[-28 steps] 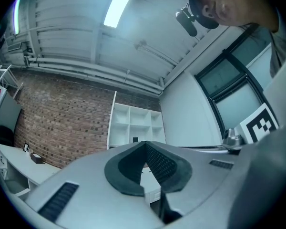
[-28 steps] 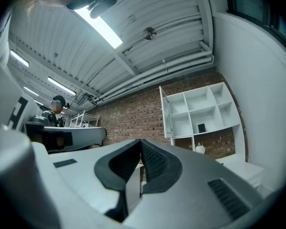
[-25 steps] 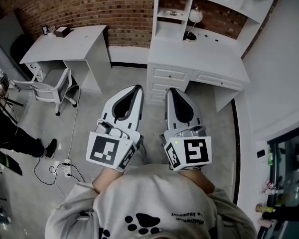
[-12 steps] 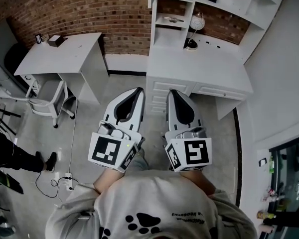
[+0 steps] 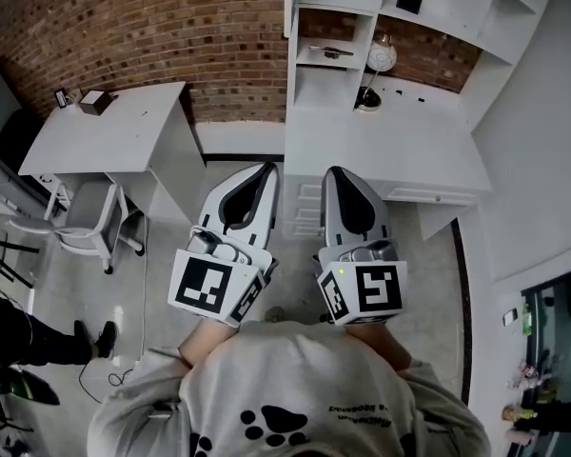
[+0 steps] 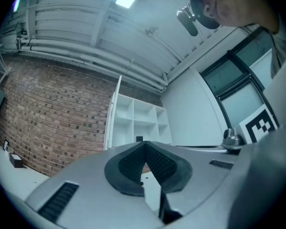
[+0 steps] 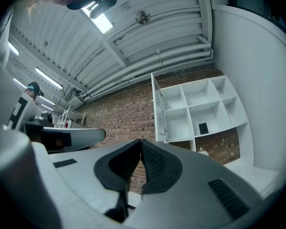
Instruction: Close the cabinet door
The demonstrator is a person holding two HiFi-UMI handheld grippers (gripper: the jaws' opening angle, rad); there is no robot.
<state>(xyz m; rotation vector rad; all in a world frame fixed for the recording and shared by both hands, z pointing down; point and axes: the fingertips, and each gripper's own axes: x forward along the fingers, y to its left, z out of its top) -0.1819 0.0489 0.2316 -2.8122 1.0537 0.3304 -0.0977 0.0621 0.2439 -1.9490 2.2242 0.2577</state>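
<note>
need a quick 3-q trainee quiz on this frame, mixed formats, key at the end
1. True or false: the cabinet door on the white shelf unit stands open.
2. Between the jaws of the right gripper is: A nothing; B a cloth; C a cup.
3. Fill in: the jaws of the left gripper are ___.
Key: 1 true; 2 A; 3 shut.

Approaching the white desk [image 5: 400,155]
The left gripper [image 5: 264,169] and right gripper [image 5: 336,173] are advancing together toward the desk, their tips now reaching its front edge and covering drawers previously showing ahead.
</note>
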